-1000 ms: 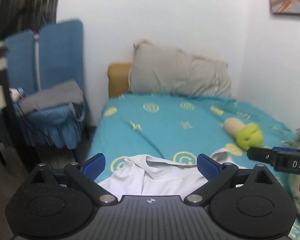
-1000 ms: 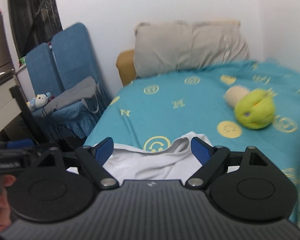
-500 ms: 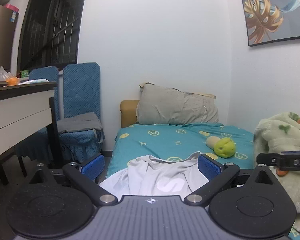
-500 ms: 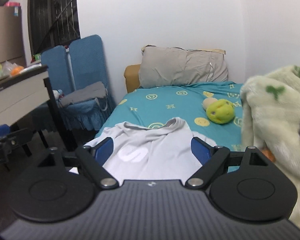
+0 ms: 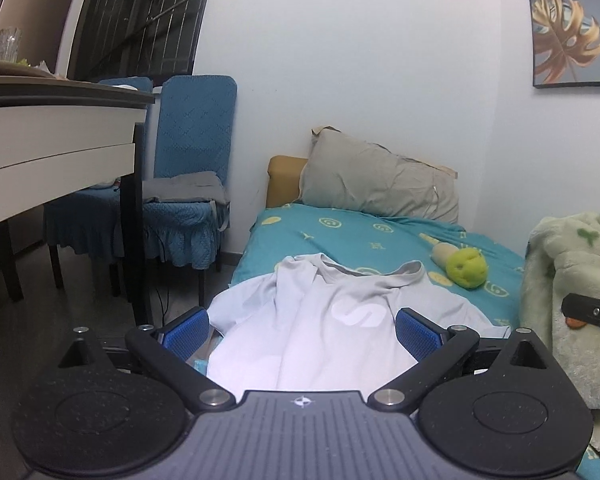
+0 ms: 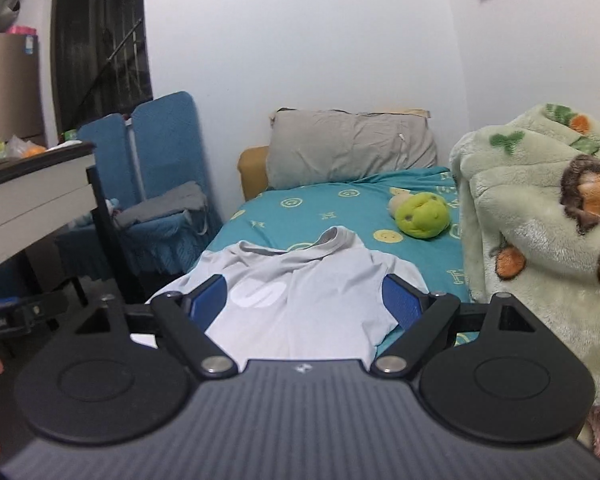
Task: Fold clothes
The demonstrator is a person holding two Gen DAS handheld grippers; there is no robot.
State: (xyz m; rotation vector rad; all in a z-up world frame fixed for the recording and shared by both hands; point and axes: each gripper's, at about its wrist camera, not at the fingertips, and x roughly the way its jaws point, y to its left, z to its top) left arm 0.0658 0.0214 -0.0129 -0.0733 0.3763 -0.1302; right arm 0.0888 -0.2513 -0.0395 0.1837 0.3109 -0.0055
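Observation:
A light grey T-shirt (image 5: 324, 320) with a white logo lies spread on the near end of the teal bed (image 5: 360, 236), collar toward the pillow; its left sleeve hangs past the bed edge. It also shows in the right wrist view (image 6: 300, 304). My left gripper (image 5: 300, 332) is open and empty, hovering above the shirt's lower part. My right gripper (image 6: 306, 304) is open and empty, also above the shirt's lower part. Part of the right gripper (image 5: 592, 312) shows at the right edge of the left wrist view.
A green plush toy (image 6: 420, 216) lies on the bed beyond the shirt. A fluffy patterned blanket (image 6: 540, 240) is piled at the right. A grey pillow (image 5: 380, 188) leans at the head. Blue chairs (image 5: 192, 184) and a desk (image 5: 60, 128) stand left of the bed.
Both grippers have drawn back from the bed and away from the pillow end. Much more of the shirt, the blanket and the desk have come into view. Both grippers stayed open.

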